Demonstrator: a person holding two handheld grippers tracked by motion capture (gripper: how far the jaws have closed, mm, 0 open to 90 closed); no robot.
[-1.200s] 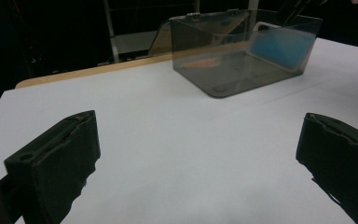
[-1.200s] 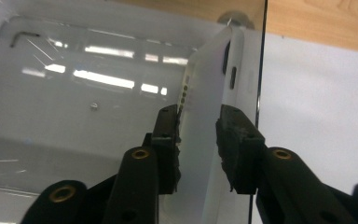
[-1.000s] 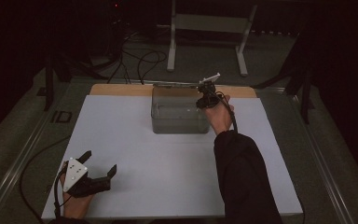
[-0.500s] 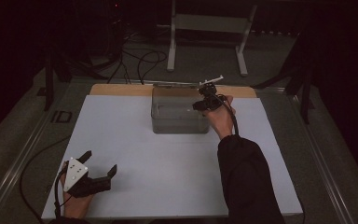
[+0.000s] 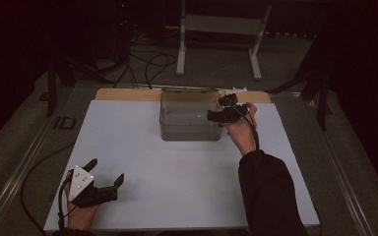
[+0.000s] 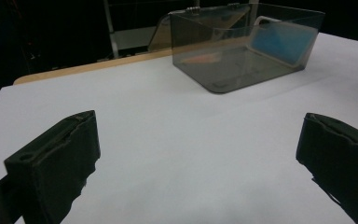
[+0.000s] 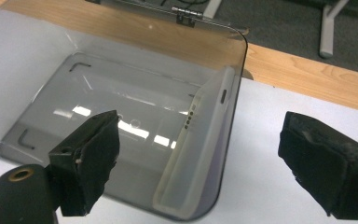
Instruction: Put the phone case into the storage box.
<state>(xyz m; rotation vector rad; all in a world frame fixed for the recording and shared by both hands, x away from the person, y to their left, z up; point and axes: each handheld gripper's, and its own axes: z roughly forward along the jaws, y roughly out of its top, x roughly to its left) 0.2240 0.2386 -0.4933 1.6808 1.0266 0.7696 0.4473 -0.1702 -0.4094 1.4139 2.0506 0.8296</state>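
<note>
Phone [image 7: 193,154] leans inside the box [image 5: 190,132] near the table's [image 5: 177,182] far edge; right gripper [image 5: 222,109] has just been opening, nothing pinched; left gripper [image 5: 106,173] spread, idle. Placing looks done.

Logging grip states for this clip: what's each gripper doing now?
Left gripper: open, holding nothing.
Right gripper: fingers just opened, nothing between them, above the clear box.

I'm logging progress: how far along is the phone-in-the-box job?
Done: the phone leans on edge inside the clear box. In hand: the right gripper has just been opening, nothing between its jaws. Left: the lid stands open; the left gripper rests open.
</note>
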